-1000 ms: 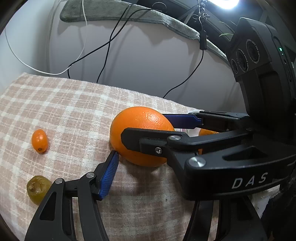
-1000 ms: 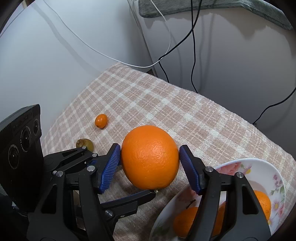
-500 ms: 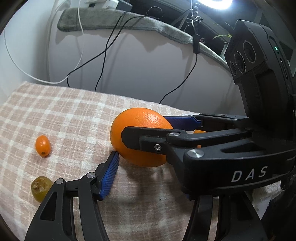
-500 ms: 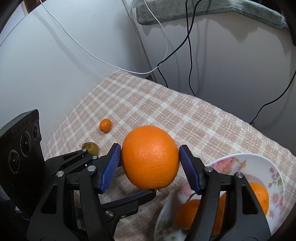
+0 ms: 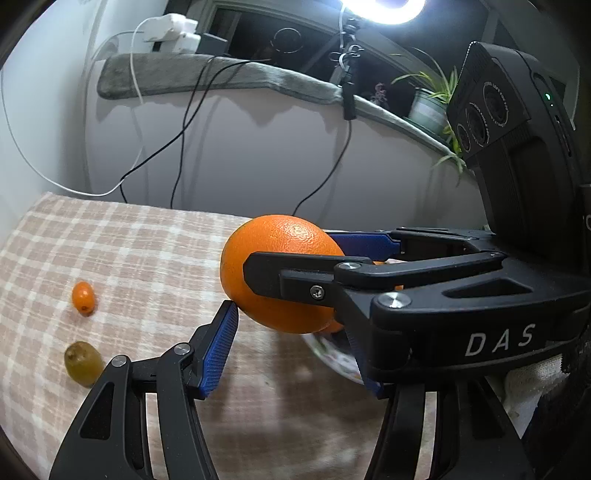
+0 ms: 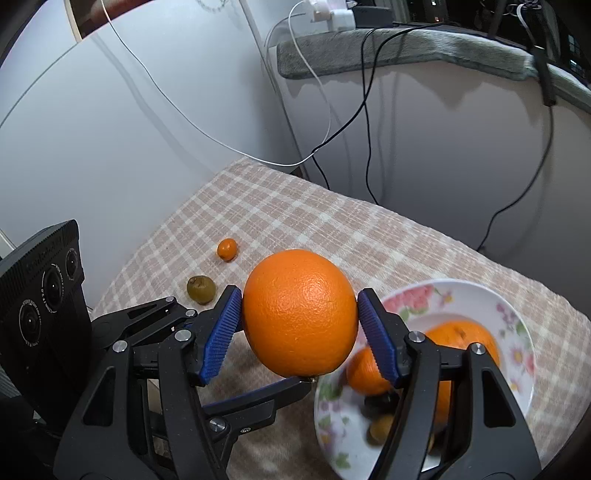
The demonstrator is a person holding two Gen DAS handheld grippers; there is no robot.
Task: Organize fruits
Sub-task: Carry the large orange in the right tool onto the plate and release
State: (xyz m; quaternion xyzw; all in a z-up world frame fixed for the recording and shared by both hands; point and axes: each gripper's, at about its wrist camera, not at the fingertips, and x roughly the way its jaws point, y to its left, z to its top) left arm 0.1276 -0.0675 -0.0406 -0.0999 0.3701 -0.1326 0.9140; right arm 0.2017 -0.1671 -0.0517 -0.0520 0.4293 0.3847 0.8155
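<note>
The right gripper [image 6: 300, 306] had the big orange [image 6: 299, 314] pinched between its two blue pads, one pressed on the fruit's 9 o'clock side and one on its 3 o'clock side, and the orange hung clear of the checked cloth [image 6: 295, 206]! From the right wrist's view, the flowered plate [image 6: 517, 317] sat at about 4 o'clock from the orange, its near rim just under the fruit's lower edge, and there were smaller oranges [image 6: 465, 336] lying in it, along with something small and greenish that was too blurred to name. Out at 10 o'clock from the held orange a little kumquat [image 6: 226, 249] lay on the cloth, and closer in, at about 9 o'clock, was a dull green-brown fruit [image 6: 201, 290], the two near each other but apart. The left gripper [image 5: 295, 354] stood with its jaws spread and nothing gripped between them. One black finger ran beneath the orange at 6 o'clock, and in its own view the tip of its blue pad sat right at the fruit's 7 o'clock edge; whether it actually touched, I could not tell. Its other finger was mostly hidden behind the right gripper's body. Behind it all, at 12 o'clock, black and white cables [image 6: 365, 110] trailed down the pale wall from a grey padded ledge [image 6: 406, 48]. A bright lamp [image 5: 380, 7] glared above, and a potted plant [image 5: 428, 107] stood on the ledge toward 2 o'clock.
</note>
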